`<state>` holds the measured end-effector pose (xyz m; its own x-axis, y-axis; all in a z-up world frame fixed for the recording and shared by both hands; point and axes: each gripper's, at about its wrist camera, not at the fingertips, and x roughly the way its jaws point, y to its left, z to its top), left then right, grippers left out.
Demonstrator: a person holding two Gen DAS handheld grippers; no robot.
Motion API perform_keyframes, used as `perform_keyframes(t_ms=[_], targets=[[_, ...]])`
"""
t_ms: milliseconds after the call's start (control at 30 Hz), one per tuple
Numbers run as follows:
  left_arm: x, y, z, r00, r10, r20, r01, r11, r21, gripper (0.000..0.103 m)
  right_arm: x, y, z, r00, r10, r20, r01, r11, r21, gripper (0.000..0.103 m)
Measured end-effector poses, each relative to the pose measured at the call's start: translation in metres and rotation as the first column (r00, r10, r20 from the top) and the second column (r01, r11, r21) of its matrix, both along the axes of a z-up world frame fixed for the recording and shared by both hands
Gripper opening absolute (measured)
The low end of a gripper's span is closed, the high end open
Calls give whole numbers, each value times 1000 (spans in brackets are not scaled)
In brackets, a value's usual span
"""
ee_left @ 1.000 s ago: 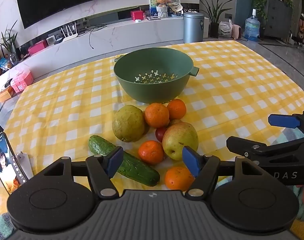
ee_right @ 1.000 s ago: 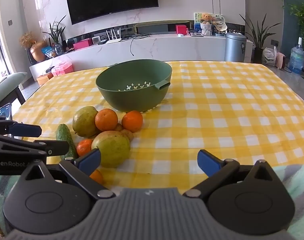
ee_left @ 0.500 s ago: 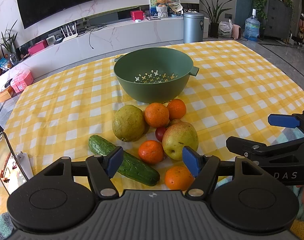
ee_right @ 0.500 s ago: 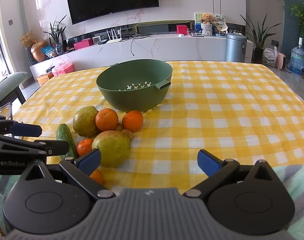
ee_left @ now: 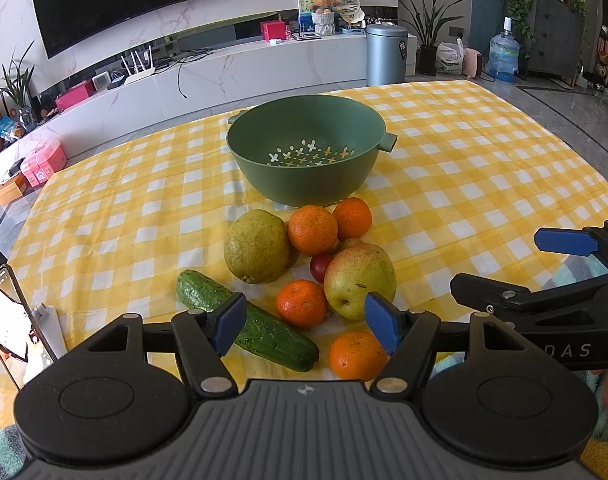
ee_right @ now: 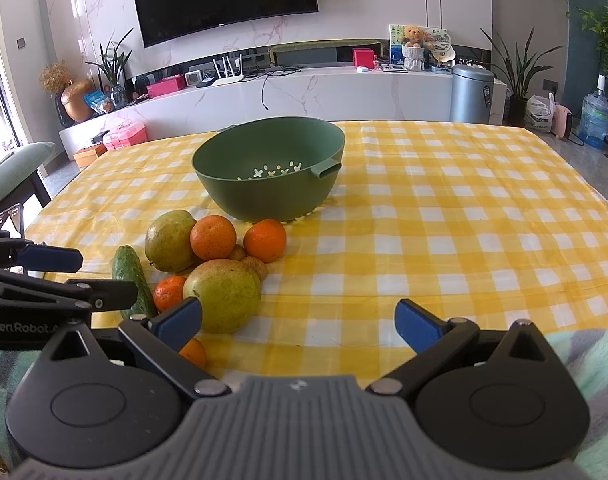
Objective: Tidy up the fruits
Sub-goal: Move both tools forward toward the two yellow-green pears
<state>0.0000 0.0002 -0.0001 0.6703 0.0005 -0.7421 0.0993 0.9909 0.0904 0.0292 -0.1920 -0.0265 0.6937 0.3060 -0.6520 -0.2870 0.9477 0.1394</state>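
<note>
Fruits [ee_left: 312, 264] look round, firm and liable to roll; grip each across its middle. Both claws, left [ee_left: 306, 323] and right [ee_right: 297, 322], gape empty.

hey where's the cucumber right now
In the left wrist view, the cucumber lies on the checked cloth at the left edge of the fruit pile, just below the green pear and left of a small orange.
</note>
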Motion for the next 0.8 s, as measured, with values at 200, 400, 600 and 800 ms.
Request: perform_keyframes(t_ms=[200,400,600,800], targets=[[0,0,0,1000,-1,0,1,1000,0,80,0,1,-1,1000,0,-1,0,1000,-3,99],[0,0,0,1000,0,0,0,1000,1,80,0,1,-3,1000,3,-4,-3,1000,-7,99],[0,0,0,1000,-1,0,1,1000,1,80,1,1,-3,1000,4,-7,-4,1000,-9,99],[0,4,1,1000,-16,7,17,1000,-18,77,1,1,-4,1000,4,-9,-4,1000,-7,99]])
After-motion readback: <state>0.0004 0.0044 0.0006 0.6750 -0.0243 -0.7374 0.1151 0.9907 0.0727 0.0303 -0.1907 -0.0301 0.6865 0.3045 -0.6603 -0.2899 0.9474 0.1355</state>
